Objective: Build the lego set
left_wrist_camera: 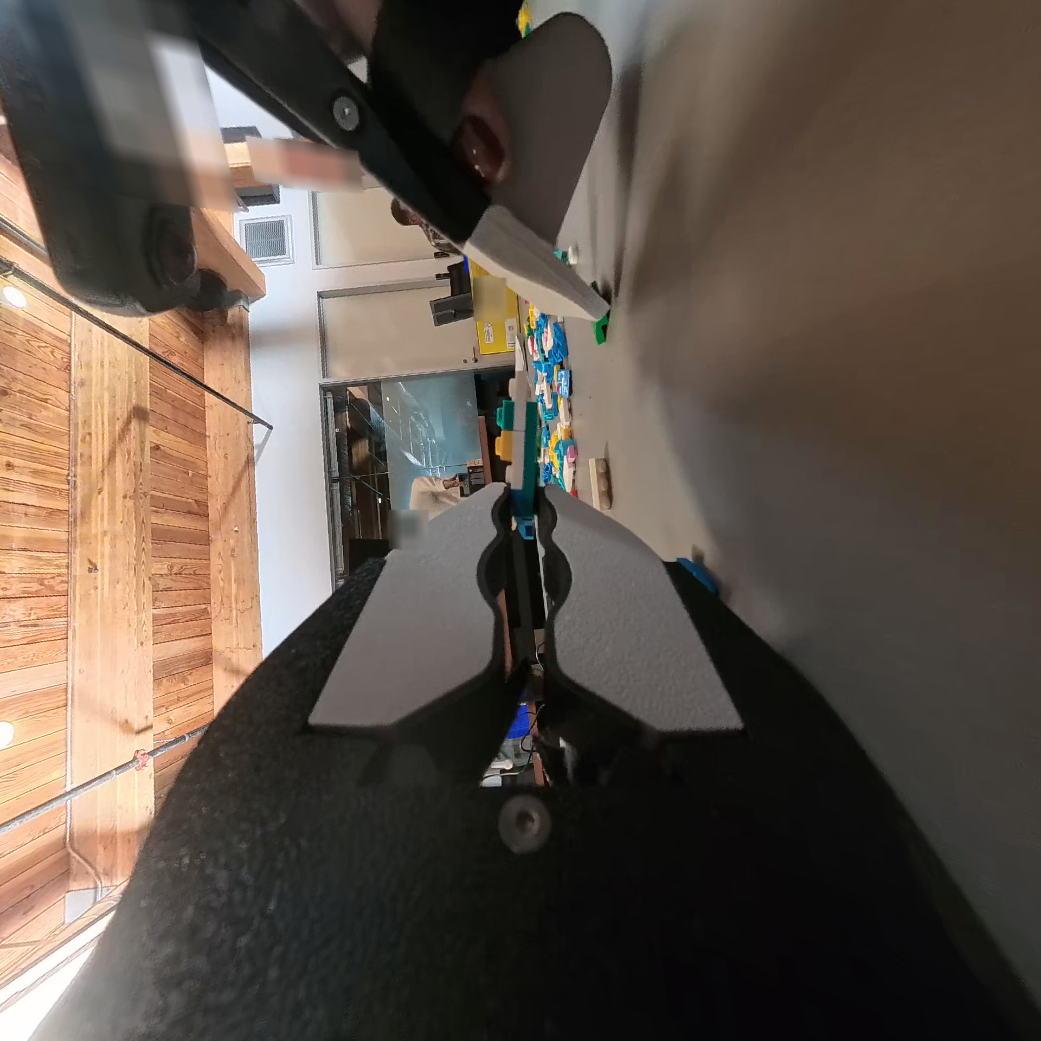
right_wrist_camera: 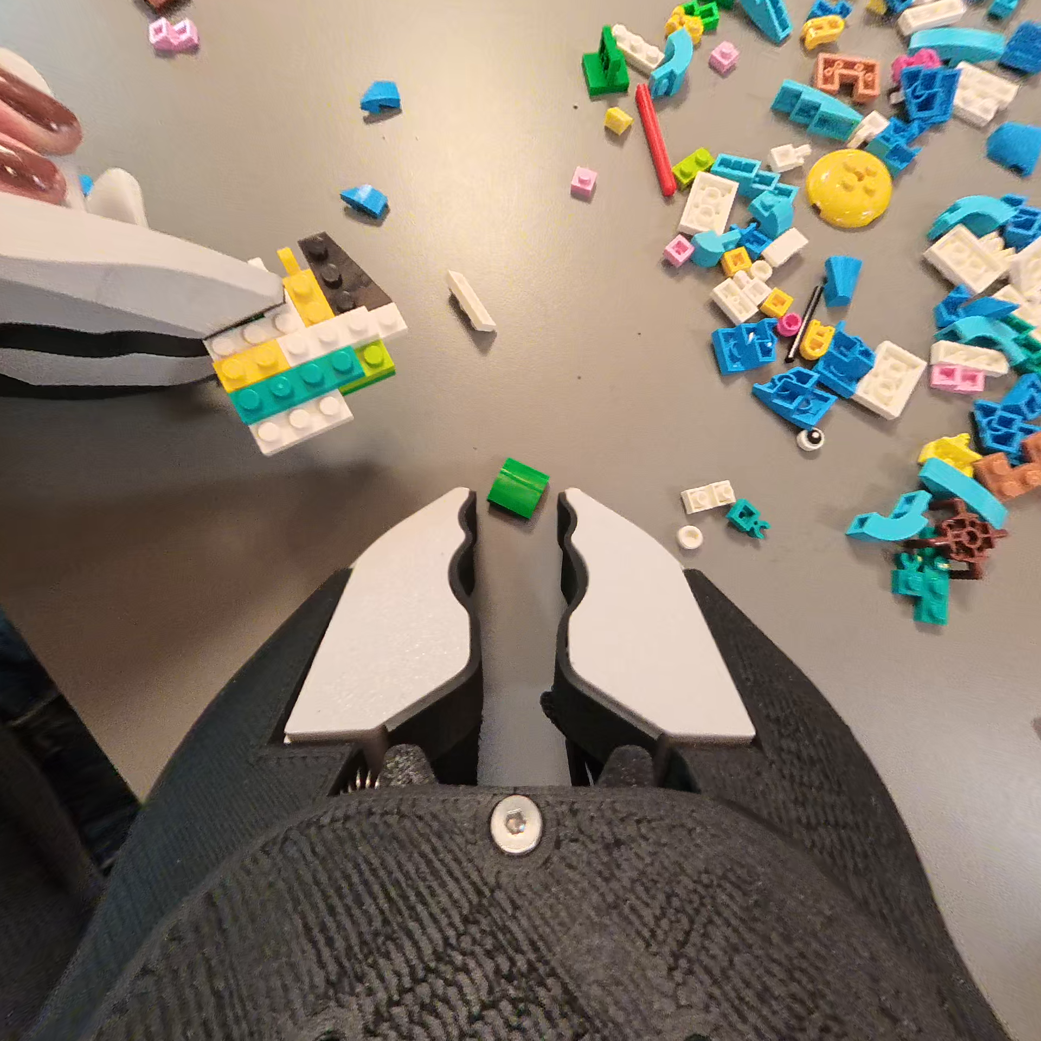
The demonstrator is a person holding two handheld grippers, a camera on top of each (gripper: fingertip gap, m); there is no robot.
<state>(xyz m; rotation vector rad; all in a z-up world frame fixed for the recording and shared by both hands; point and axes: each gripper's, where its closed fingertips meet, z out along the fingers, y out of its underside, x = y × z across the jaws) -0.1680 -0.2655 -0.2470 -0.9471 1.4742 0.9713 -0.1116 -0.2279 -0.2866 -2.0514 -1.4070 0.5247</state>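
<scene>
My left gripper [left_wrist_camera: 526, 498] is shut on a partly built lego assembly [left_wrist_camera: 521, 445] of white, yellow, teal, lime and black plates, held edge-on above the grey table. The assembly [right_wrist_camera: 310, 343] also shows at the left of the right wrist view, clamped by the left gripper's grey fingers [right_wrist_camera: 141, 293]. My right gripper [right_wrist_camera: 515, 495] is open and empty, low over the table, with a small green curved brick [right_wrist_camera: 517, 487] lying between its fingertips. In the left wrist view the right gripper's fingers [left_wrist_camera: 541, 276] reach down to the green brick [left_wrist_camera: 601, 329].
A large scatter of loose blue, white, yellow, pink and teal bricks [right_wrist_camera: 845, 253] covers the right of the grey table [right_wrist_camera: 507, 197]. A white tile [right_wrist_camera: 471, 300], two blue slopes [right_wrist_camera: 365, 200], a red rod [right_wrist_camera: 655, 141] and a tan brick [left_wrist_camera: 600, 484] lie apart. My hands' fingertips stand some 8 centimetres from each other.
</scene>
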